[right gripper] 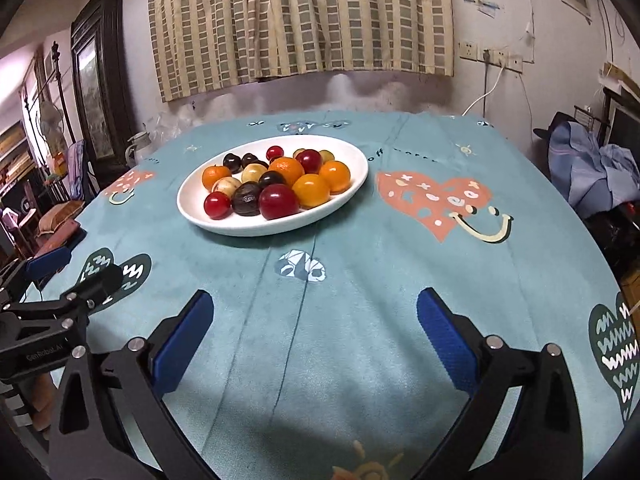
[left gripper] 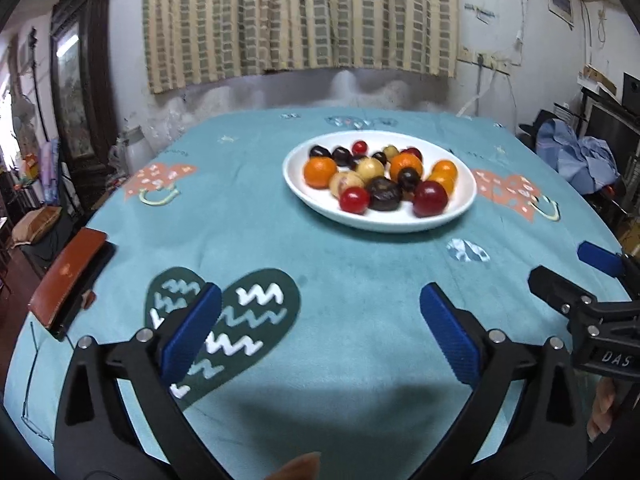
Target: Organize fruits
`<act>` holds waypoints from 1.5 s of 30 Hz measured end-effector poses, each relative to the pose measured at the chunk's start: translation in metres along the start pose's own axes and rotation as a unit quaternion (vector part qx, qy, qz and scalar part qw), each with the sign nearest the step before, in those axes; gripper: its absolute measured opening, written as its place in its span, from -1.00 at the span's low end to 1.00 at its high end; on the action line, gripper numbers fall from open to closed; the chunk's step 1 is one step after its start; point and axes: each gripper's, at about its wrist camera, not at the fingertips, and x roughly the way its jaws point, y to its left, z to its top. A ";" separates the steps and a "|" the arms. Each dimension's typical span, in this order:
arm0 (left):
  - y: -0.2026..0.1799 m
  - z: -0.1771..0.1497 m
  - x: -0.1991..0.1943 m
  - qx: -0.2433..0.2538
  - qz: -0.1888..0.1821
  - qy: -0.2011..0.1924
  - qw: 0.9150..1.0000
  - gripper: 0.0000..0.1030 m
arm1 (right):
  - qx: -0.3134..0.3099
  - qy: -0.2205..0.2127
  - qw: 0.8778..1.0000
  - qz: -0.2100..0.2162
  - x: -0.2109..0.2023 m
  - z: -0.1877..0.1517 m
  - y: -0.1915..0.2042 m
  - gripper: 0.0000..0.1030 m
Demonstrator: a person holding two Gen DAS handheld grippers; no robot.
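A white oval plate [left gripper: 466, 192] [right gripper: 352, 184] stands mid-table, heaped with several fruits: oranges [left gripper: 319, 172] [right gripper: 311, 189], red plums [left gripper: 430, 199] [right gripper: 279, 201], dark purple fruits [left gripper: 384, 194] [right gripper: 247, 199] and pale yellow ones [left gripper: 370, 168] [right gripper: 255, 172]. My left gripper [left gripper: 320, 332] hovers open over the teal cloth, well short of the plate, nothing between its blue pads. My right gripper [right gripper: 314, 330] is likewise open and empty, near the table's front. Each gripper shows at the edge of the other's view: right gripper [left gripper: 576, 268], left gripper [right gripper: 76, 268].
The table wears a teal cloth [left gripper: 280, 240] [right gripper: 400, 280] with heart prints. A brown leather case [left gripper: 68, 280] [right gripper: 56, 236] lies at the left edge. A white kettle [left gripper: 134, 148] stands behind the far-left corner. Blue clothes [left gripper: 580, 156] [right gripper: 592, 172] are piled at right.
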 end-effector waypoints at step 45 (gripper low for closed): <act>-0.010 0.003 -0.015 0.023 0.010 -0.025 0.999 0.96 | -0.027 -0.005 0.999 -0.023 -0.004 -0.003 0.011 0.97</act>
